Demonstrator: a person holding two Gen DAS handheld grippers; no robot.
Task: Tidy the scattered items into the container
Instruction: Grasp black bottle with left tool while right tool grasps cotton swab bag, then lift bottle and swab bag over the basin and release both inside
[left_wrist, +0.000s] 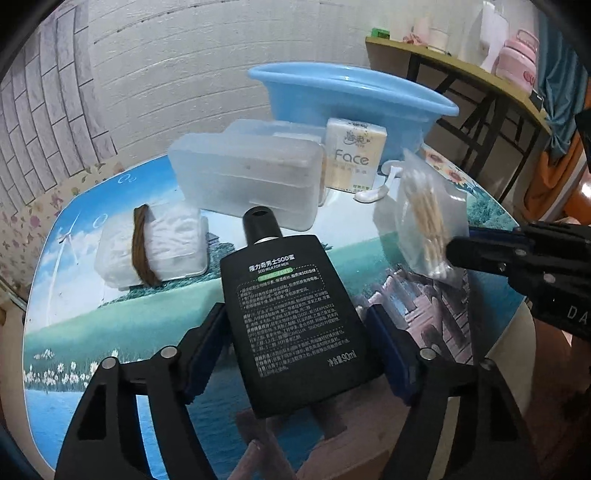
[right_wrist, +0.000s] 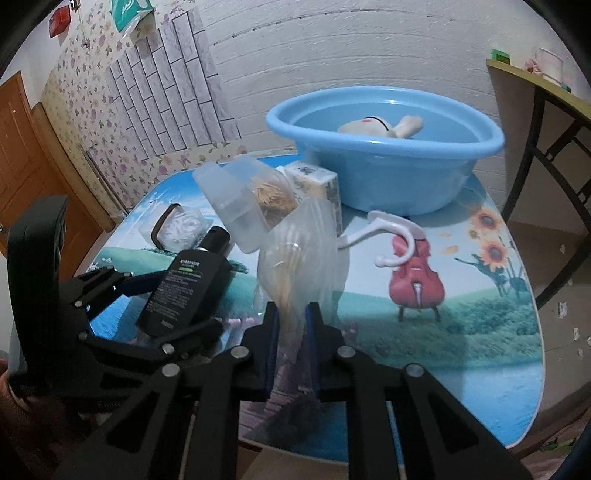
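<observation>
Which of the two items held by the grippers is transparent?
The bag of cotton swabs, pinched in the right gripper. The left gripper holds an opaque black bottle.

The left gripper (left_wrist: 295, 347) was raised above the tabletop (left_wrist: 110, 314), its blue-padded jaws closed against the two sides of a black bottle (left_wrist: 291, 325), which it held upright and lifted. To its right, the right gripper (right_wrist: 291, 347) had its jaws drawn close together, pinching the lower part of a clear bag of cotton swabs (right_wrist: 303, 251), also held up off the tabletop
</observation>
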